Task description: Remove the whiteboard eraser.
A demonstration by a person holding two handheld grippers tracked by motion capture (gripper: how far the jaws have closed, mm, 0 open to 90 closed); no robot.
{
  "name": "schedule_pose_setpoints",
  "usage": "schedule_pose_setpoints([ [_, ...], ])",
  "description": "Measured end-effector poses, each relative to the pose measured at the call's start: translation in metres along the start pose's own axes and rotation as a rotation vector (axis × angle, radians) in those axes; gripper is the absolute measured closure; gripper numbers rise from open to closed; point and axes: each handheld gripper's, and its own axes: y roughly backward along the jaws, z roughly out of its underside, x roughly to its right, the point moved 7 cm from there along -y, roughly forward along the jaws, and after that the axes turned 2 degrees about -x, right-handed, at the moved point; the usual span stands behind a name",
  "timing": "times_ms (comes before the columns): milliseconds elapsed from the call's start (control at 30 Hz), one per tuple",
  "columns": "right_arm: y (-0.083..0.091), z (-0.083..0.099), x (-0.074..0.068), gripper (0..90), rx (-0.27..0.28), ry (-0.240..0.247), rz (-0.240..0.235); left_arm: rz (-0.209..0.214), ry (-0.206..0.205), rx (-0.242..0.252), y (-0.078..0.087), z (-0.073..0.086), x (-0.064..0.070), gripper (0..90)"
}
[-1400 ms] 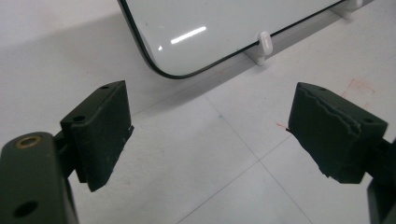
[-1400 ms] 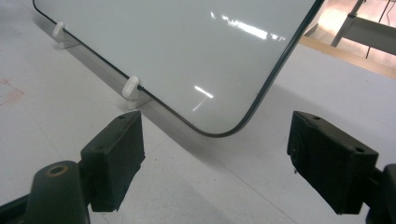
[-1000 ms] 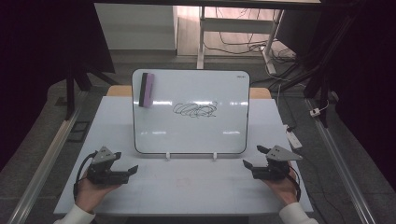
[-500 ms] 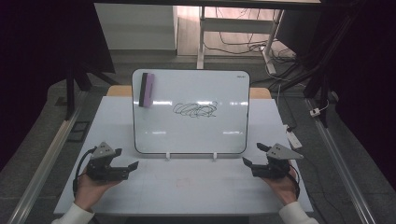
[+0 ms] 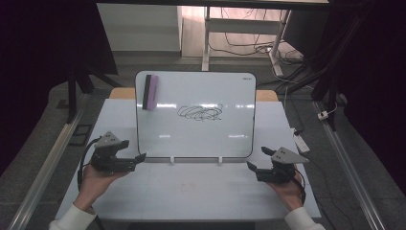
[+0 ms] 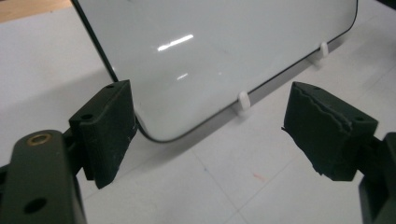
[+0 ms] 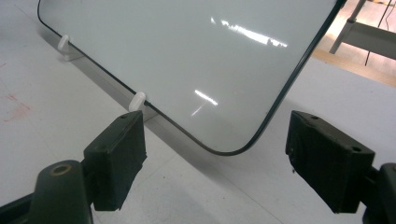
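- The left gripper (image 5: 136, 158) is held in the person's left hand (image 5: 93, 179) over the white table (image 5: 191, 196), just off the lower left corner of the whiteboard (image 5: 191, 134). Its jaws stand wide apart with nothing between them; in the left gripper view (image 6: 205, 135) they frame that rounded corner and bare tabletop.
- A purple eraser (image 5: 151, 92) with a black strip along its left side sits upright on the whiteboard's face near the upper left corner.
- The whiteboard stands tilted back at the middle of the table, its lower edge resting in two small white clips (image 5: 172, 158). A black marker scribble (image 5: 200, 112) lies near the board's centre, to the right of the eraser and well apart from it.
- The right gripper (image 5: 253, 166) is held in the right hand (image 5: 287, 189) near the board's lower right corner, apart from it. Its jaws are also spread open and empty; the right gripper view (image 7: 215, 140) shows the rounded corner (image 7: 233, 148) between them, farther off.
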Motion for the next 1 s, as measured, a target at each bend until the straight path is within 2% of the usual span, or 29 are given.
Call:
schedule_pose_setpoints([
  [267, -0.004, 0.003, -0.003, 19.6, -0.011, 0.005, -0.006, -0.010, -0.003, 0.031, -0.006, -0.034, -0.002, 19.8],
  [433, -0.004, 0.002, -0.003, 20.0, -0.004, 0.001, -0.004, -0.004, -0.004, 0.036, -0.014, -0.050, -0.004, 20.1],
  [533, -0.003, 0.002, -0.003, 20.0, -0.002, -0.005, -0.001, -0.025, -0.014, 0.030, -0.016, -0.059, -0.008, 20.3],
  [700, -0.004, 0.002, -0.004, 20.0, -0.005, 0.002, -0.004, -0.034, -0.005, 0.060, -0.015, -0.076, -0.011, 21.4],
  [1000, -0.006, 0.003, -0.005, 20.0, -0.014, 0.008, -0.005, -0.087, 0.003, 0.081, -0.019, -0.106, -0.020, 23.8],
])
